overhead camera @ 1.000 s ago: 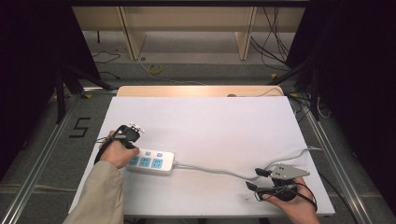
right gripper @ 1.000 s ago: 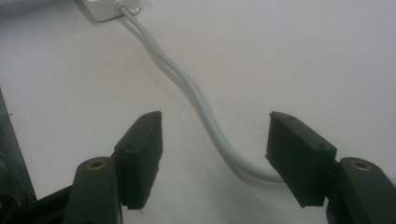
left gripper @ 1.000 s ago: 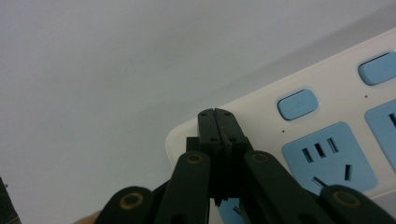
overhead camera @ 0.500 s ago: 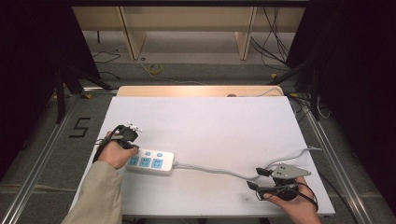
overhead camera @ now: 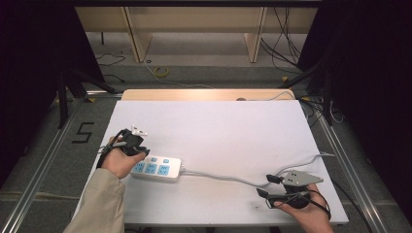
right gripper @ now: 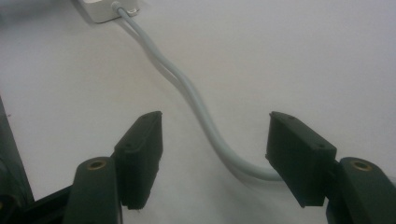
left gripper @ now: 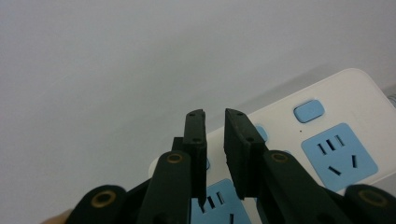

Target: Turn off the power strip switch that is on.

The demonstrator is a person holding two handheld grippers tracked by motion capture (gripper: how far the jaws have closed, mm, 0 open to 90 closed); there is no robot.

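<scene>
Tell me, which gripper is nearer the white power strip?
Left. The left gripper sits right over the power strip at its left end; the right gripper is far off, along its grey cord.

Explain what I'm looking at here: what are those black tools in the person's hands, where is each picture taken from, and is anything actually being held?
No robot arm here: a person works at a white table with a hand-held two-jaw tool in each hand. The high view looks down from above the person's side. The left gripper is at the left, the right gripper at the right. The other two pictures come from small cameras riding on each tool, looking along its black jaws.

On the table lies a white power strip with blue sockets, and its grey cord runs off to the right.

The left gripper's view shows its jaws just over the strip, with a narrow gap and nothing between them; they have just been opening slightly. The right gripper's view shows its jaws wide open, with the cord lying on the table between them, not pinched. So nothing is held.
</scene>
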